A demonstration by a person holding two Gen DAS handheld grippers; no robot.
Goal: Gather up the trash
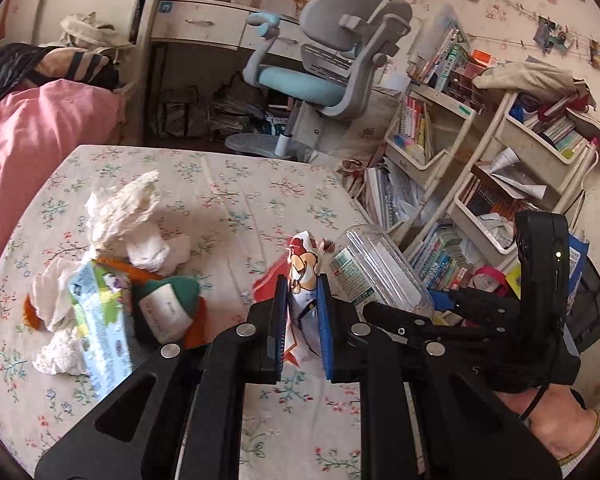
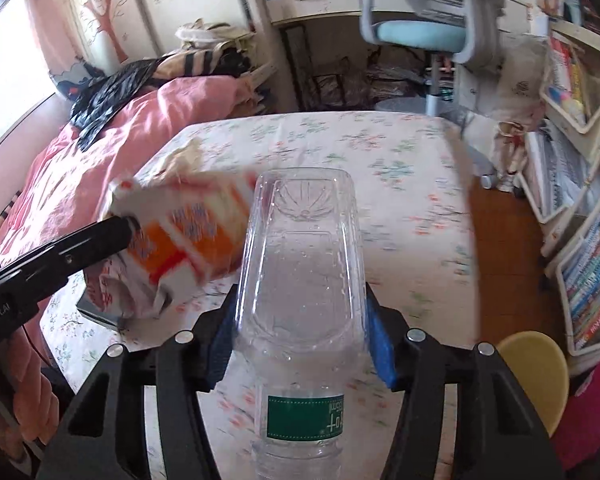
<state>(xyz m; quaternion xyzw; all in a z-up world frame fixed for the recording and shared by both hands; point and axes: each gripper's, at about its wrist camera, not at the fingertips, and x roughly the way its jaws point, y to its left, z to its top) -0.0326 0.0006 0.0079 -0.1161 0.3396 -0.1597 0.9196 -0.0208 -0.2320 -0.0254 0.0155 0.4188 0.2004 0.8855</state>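
My left gripper [image 1: 303, 280] is shut on a white, red and orange snack wrapper [image 1: 305, 268], held above the floral tablecloth [image 1: 236, 200]. The same wrapper [image 2: 180, 240] shows blurred in the right wrist view, with the left gripper's fingers [image 2: 112, 228] on it. My right gripper [image 2: 300, 308] is shut on a clear plastic bottle [image 2: 300, 264] with a green label, its base pointing away. The bottle [image 1: 374, 268] also shows in the left wrist view, just right of the wrapper. A pile of trash lies on the table at the left: crumpled tissues [image 1: 128, 216], a blue-green packet [image 1: 100, 312] and an orange-green wrapper [image 1: 168, 304].
A pink quilt on a bed [image 1: 32, 140] lies left of the table. A grey and blue desk chair [image 1: 320, 68] stands behind it. Shelves full of books [image 1: 480, 184] stand at the right. A yellow stool [image 2: 536, 376] sits by the table's right edge.
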